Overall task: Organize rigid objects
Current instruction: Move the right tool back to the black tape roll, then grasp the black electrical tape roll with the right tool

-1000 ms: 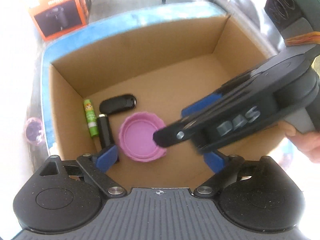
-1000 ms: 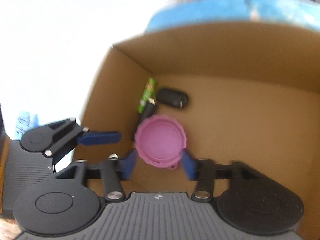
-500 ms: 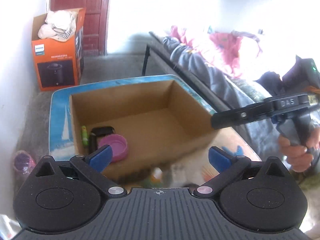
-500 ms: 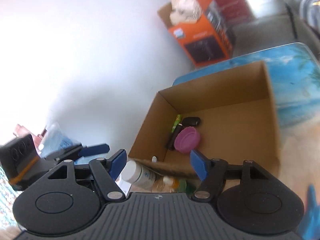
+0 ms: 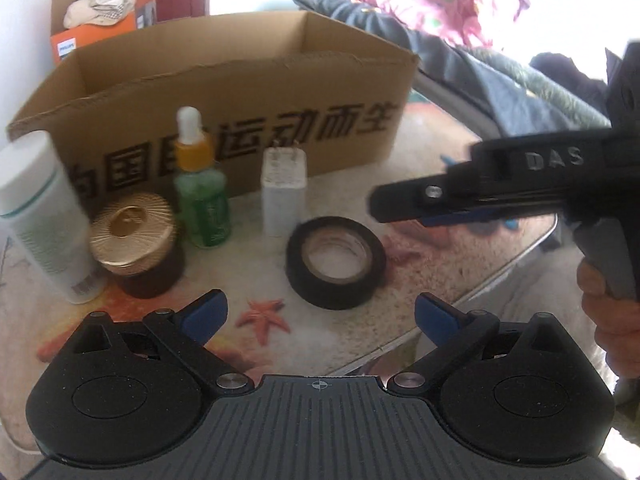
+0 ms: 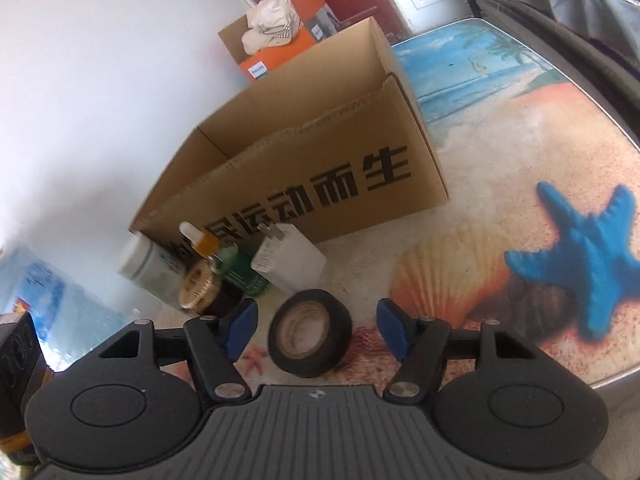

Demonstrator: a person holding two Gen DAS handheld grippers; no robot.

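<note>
A black tape roll [image 6: 310,334] lies flat on the beach-print table [image 6: 500,168], between the blue fingertips of my right gripper [image 6: 318,330]. Its jaws are closing, with a gap on either side of the roll. My left gripper [image 5: 320,314] hangs wide, its jaws closing slightly, with nothing between them; the tape roll [image 5: 336,262] lies just ahead. Behind it stand a white charger [image 5: 283,196], a green dropper bottle [image 5: 204,204], a gold-lidded jar [image 5: 134,236] and a white bottle [image 5: 44,216]. The open cardboard box [image 5: 240,92] stands behind them.
The right gripper's fingers [image 5: 440,196] reach in side-on from the right, a hand [image 5: 604,312] on its handle. The table's metal edge [image 5: 508,268] runs close on the right. An orange box [image 5: 96,32] with cloth and a couch with clothes [image 5: 460,52] lie beyond.
Both grippers have drawn back out of the box and sunk in front of it, leaving the pink lid inside. The tape roll and bottles have come into view.
</note>
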